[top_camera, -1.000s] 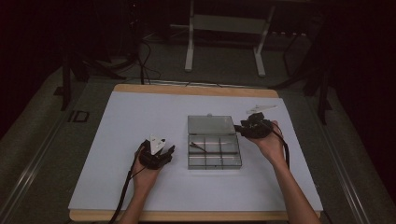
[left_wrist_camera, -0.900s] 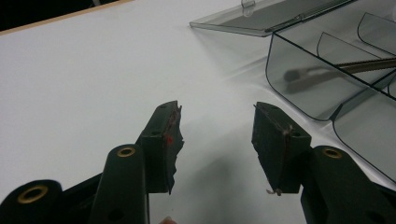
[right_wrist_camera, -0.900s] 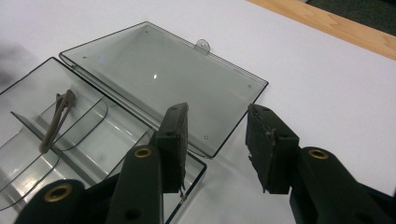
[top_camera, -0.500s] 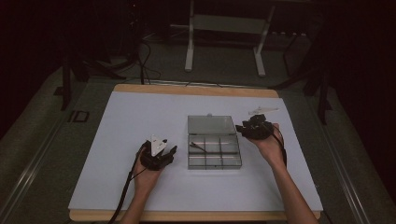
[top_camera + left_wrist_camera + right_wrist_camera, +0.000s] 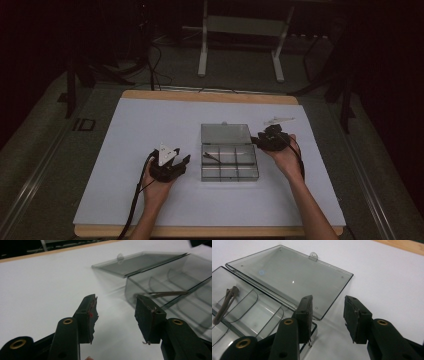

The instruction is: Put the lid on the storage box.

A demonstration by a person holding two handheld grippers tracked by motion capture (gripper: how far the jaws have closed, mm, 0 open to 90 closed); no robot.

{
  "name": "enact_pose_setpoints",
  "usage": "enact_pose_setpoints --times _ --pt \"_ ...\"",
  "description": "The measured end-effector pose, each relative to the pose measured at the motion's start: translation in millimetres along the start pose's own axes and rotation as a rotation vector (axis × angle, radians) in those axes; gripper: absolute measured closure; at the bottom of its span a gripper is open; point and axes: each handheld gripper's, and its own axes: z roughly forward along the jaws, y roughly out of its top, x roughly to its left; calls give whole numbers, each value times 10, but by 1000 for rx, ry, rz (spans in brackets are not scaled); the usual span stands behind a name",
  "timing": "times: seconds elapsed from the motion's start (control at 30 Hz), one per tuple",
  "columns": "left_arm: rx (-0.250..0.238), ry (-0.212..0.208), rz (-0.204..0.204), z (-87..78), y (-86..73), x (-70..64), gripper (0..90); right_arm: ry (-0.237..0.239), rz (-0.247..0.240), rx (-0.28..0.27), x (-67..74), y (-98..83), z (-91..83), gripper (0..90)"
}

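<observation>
smoky plastic compartment box [image 5: 229, 159], lid open, unlabelled, between two released hand-held grippers

The compartment box [image 5: 229, 163] was of clear, smoke-grey plastic, and its opened lid [image 5: 292, 280] had the same grey tint, with a paler clear tab on its far edge. Inside one compartment lay a thin brownish-grey clip [image 5: 224, 305]. The table top [image 5: 125, 130] was plain white, without pattern, edged by a light wooden border [image 5: 210, 96]. Both the left gripper [image 5: 116, 312] and the right gripper [image 5: 328, 315] were black, with brass-coloured rings at their pivots. A small red spot marked one pad [image 5: 90, 315] of the left gripper, which carried a pale grey plate [image 5: 167, 153] on top.
</observation>
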Motion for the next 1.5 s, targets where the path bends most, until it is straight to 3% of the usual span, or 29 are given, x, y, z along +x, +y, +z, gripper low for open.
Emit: enact_pose_setpoints --times 0.27,0.57,1.07,1.5 --pt "-12 -36 -34 -38 58 -76 518 -17 36 1 -48 -34 26 557" --pt "-8 -75 -27 -28 97 -207 518 2 44 2 -85 -64 79 581" --pt "52 -117 -8 134 64 -442 521 47 128 -27 -114 -70 170 572" --pt "97 -121 -4 257 -4 -475 541 70 169 -36 -98 -75 249 537"
